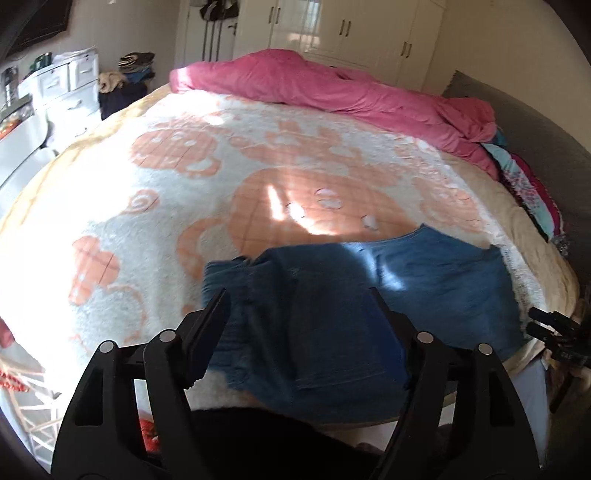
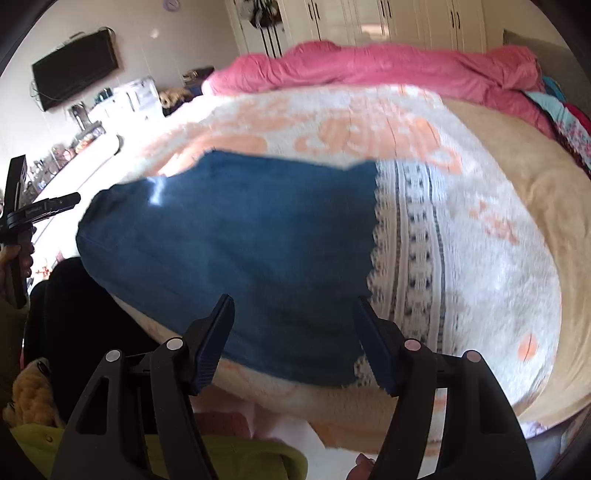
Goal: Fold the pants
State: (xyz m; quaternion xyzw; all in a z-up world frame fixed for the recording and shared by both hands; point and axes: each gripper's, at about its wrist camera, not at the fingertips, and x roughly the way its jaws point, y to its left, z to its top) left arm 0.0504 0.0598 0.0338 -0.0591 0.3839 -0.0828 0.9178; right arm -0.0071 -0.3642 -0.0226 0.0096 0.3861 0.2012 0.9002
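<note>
A pink duvet lay bunched along the far side of the bed, with white wardrobes behind it. A grey headboard ran down the right, and colourful folded cloth was piled against it. White drawers with heaped clothes stood beyond the bed's left corner, and a dark TV hung on the wall there. Nothing lay between the grippers and the pants.

The blanket was fluffy, cream with peach patterns; near the right gripper it showed a knitted-looking band of dark and white motifs. The pants were blue denim, lying in a broad, roughly rectangular, folded shape near the bed's front edge, with a frayed hem at the left end. A patch of sunlight crossed them.

The left gripper hovered over the pants' left part, its black jaws wide apart and gripping nothing. The right gripper hung over the right end, by the denim's edge, jaws likewise spread and empty. Whether either touched the fabric could not be told. A hand held the left gripper's handle at the edge of the right view.
</note>
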